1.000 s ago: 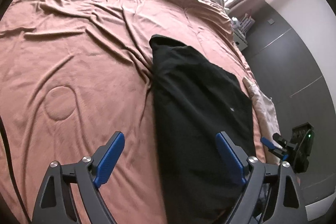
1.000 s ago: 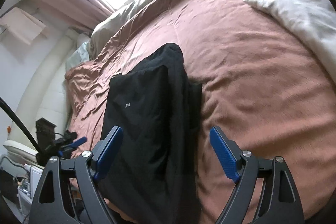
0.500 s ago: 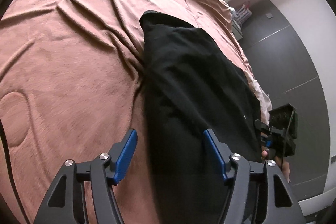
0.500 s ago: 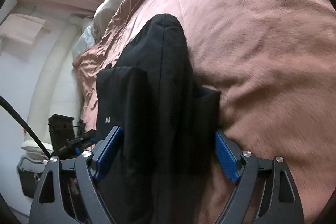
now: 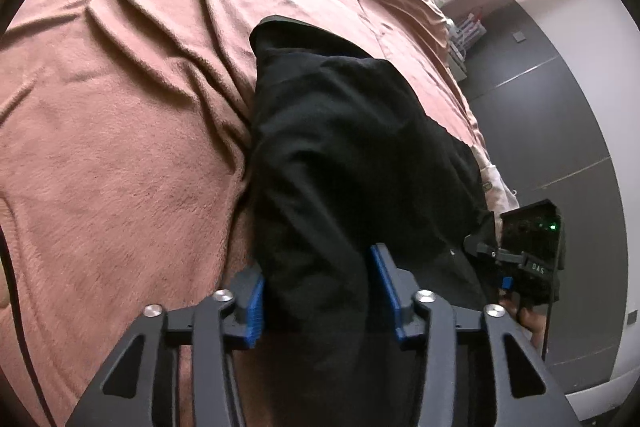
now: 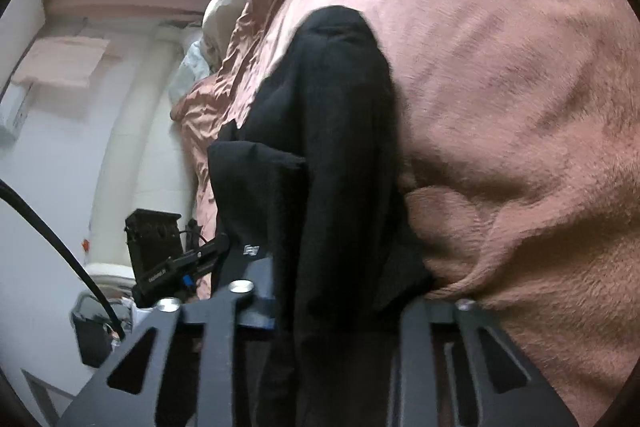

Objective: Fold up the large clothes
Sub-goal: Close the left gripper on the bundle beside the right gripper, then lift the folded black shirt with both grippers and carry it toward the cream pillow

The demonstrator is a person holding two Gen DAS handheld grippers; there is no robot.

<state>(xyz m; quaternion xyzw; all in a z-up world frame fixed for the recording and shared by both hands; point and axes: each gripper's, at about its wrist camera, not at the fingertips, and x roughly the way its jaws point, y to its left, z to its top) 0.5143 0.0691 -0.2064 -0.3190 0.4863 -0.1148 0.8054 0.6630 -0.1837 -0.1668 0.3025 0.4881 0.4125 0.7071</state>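
Garment [image 5: 352, 155] black, half-folded lengthwise on bed [image 5: 120, 167]; left gripper [image 5: 318, 297] spread, straddling near hem, not yet pinched; right gripper [image 6: 340, 301] buried in cloth — state unclear; step: grasping hem; next — pinch both corners, fold away evenly.

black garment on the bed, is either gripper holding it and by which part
Both grippers straddle the near end of the black garment: left gripper, right gripper. Whether either has clamped cannot be told.
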